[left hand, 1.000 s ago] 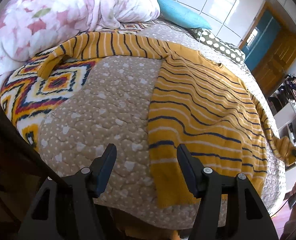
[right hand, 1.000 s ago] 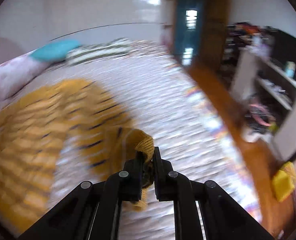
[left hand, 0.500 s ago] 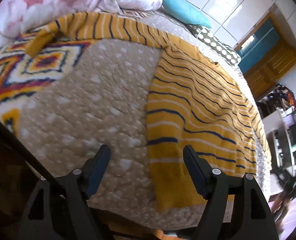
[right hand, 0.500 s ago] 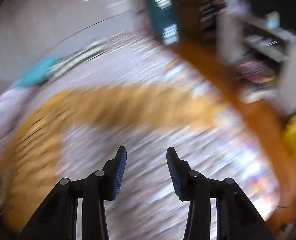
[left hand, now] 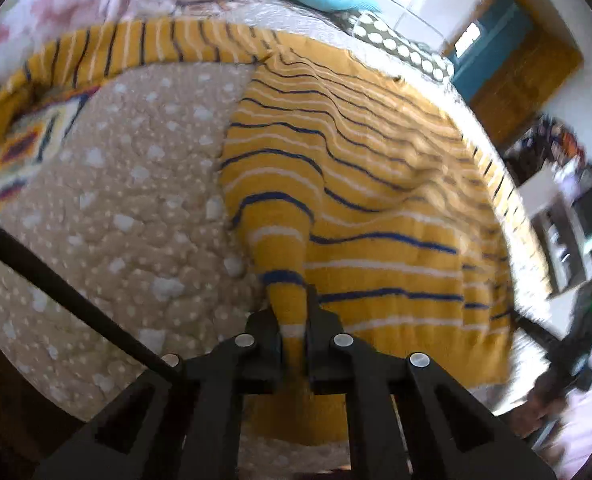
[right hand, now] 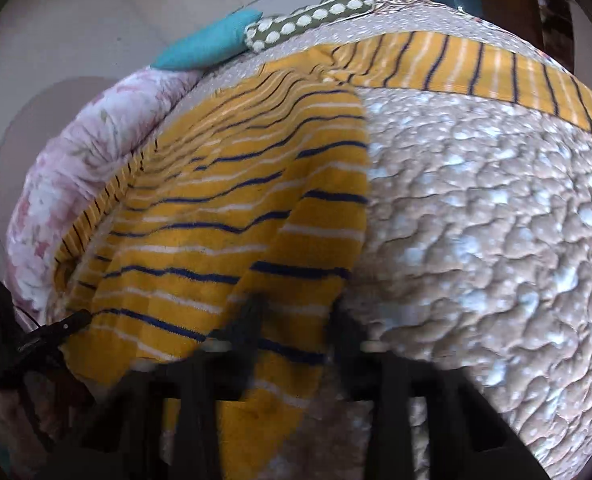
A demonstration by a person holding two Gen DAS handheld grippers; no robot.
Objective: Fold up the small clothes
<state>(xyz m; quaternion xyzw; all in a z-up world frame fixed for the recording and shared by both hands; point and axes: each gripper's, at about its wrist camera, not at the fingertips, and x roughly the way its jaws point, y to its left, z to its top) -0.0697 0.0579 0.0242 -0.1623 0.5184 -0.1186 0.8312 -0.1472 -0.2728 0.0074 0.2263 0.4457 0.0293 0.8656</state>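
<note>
The yellow striped sweater [left hand: 376, 184] lies flat on the quilted bed [left hand: 136, 184], soft, floppy knit best taken at both hem corners: the left gripper [left hand: 294, 336] pinches 1, while the right gripper [right hand: 296, 320] straddles the other, apparently unclosed.

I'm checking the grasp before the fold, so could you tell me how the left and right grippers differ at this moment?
The left gripper is shut, pinching a raised ridge of the sweater; the right gripper is open, its fingers straddling the hem. The left gripper holds the sweater's left bottom corner; the right gripper is at the opposite bottom corner. Both are at the hem, near the edge of the bed.
</note>
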